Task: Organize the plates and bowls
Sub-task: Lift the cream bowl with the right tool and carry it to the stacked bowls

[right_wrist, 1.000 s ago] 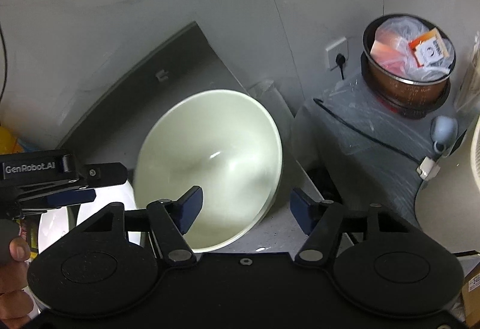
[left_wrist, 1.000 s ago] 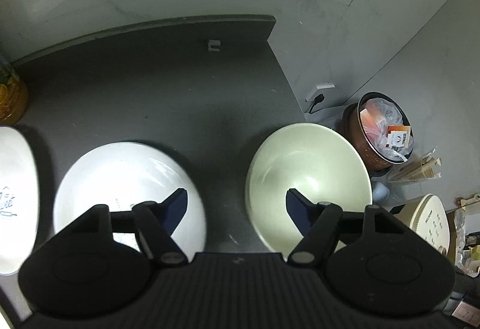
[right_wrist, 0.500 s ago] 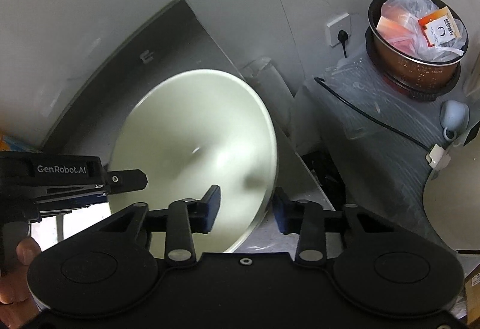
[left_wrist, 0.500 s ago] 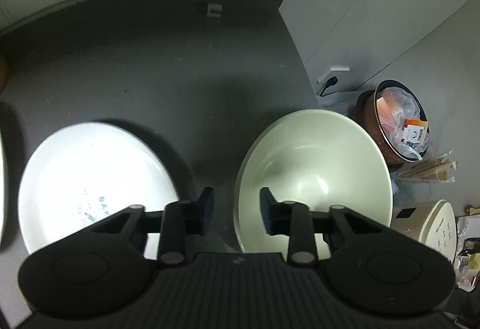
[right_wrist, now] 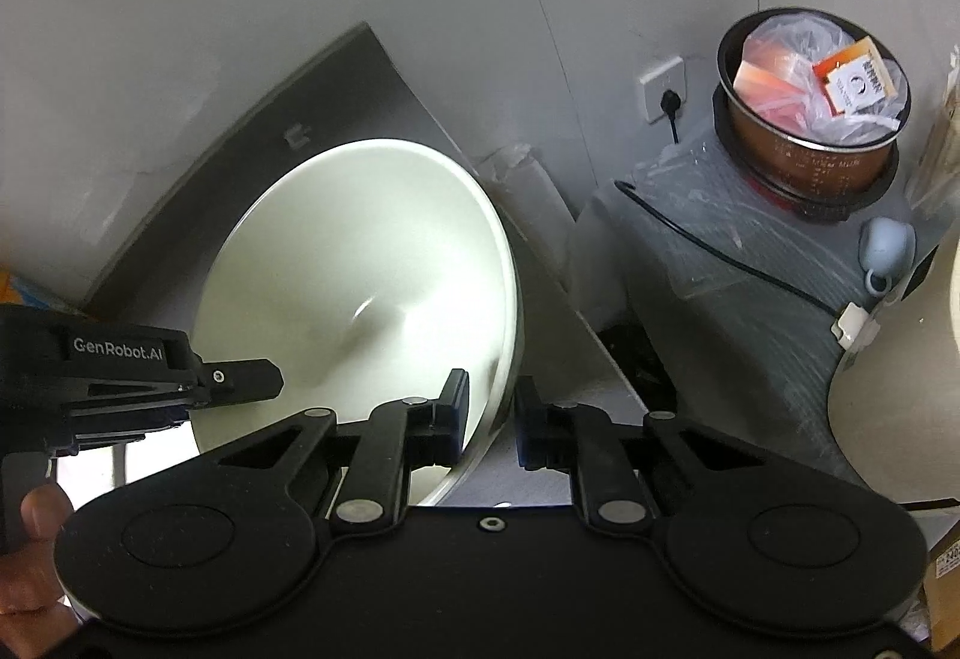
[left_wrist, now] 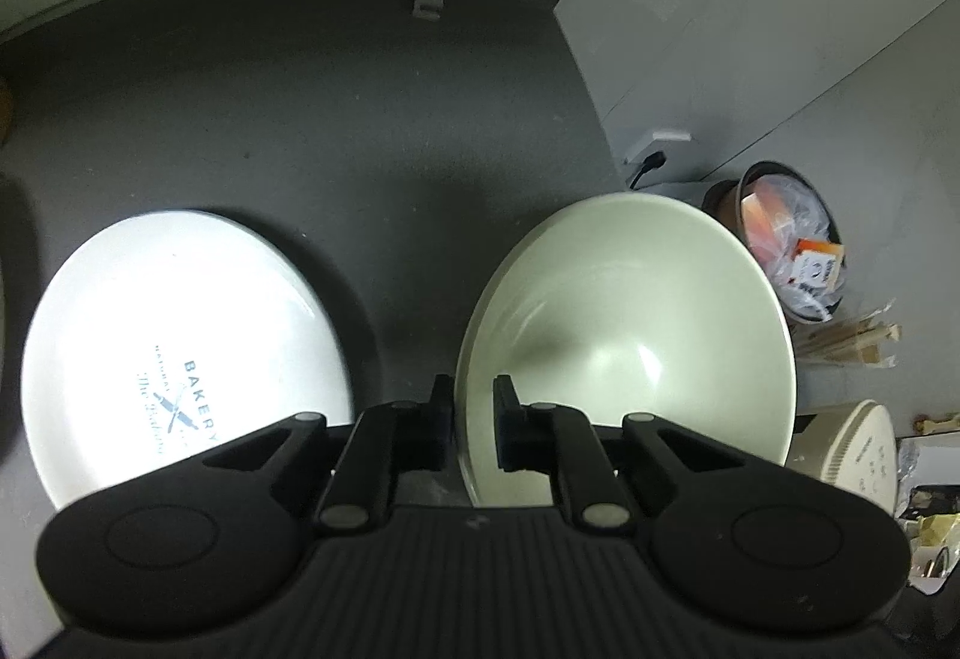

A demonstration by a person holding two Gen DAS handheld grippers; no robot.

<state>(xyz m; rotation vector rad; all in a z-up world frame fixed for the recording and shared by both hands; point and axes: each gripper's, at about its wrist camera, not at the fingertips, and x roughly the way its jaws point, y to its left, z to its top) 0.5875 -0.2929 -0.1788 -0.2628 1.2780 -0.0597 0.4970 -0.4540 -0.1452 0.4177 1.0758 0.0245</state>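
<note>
A large pale green bowl (left_wrist: 630,323) sits on the dark counter near its right edge. My left gripper (left_wrist: 473,422) is shut on the bowl's left rim. My right gripper (right_wrist: 489,419) is shut on the bowl's right rim, and the bowl (right_wrist: 366,311) fills the left of that view. The left gripper also shows in the right wrist view (right_wrist: 240,380), at the bowl's left side. A white plate printed "BAKERY" (left_wrist: 174,347) lies flat on the counter to the left of the bowl.
The counter (left_wrist: 336,119) ends just right of the bowl. Below it stand a brown bin with rubbish (right_wrist: 810,119), a grey wrapped appliance (right_wrist: 750,263) and a cream appliance (left_wrist: 852,443). A wall socket with a plug (right_wrist: 663,89) is behind.
Both grippers have gone from open to shut on opposite rims of the green bowl. The left gripper has moved right, off the white plate.
</note>
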